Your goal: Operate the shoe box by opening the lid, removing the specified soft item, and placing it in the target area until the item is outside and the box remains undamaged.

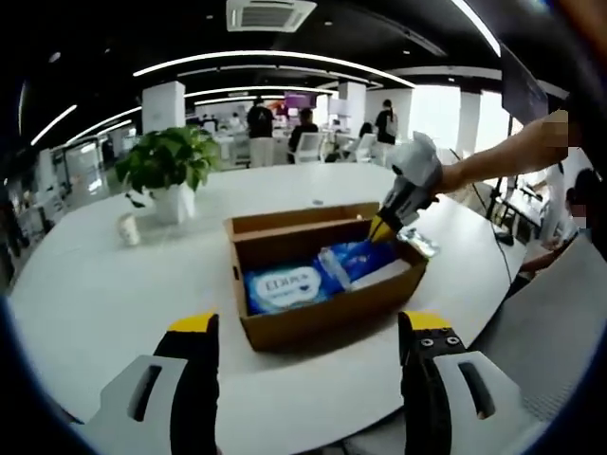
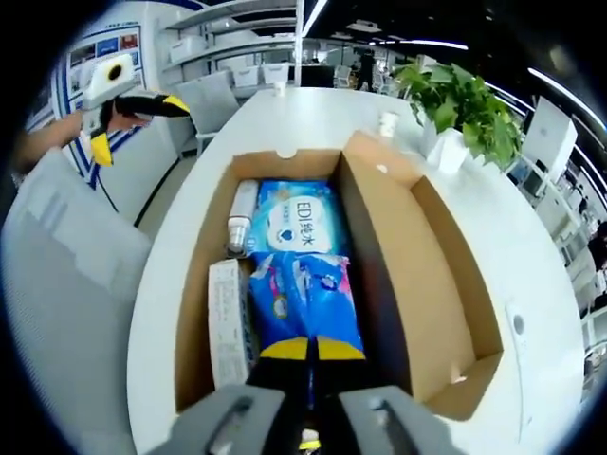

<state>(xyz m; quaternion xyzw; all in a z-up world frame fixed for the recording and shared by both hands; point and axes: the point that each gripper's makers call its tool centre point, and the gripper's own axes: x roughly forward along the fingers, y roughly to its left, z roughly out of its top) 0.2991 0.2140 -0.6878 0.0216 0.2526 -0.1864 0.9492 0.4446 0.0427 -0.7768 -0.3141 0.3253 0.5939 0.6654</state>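
The shoe box is set near the middle of the white desk with its lid folded back, so the contents are exposed. The right claw is lowered inside, apparently closed on the blue soft pack, though contact is partly hidden. The left claw is held wide open and empty, short of the box at the near edge.
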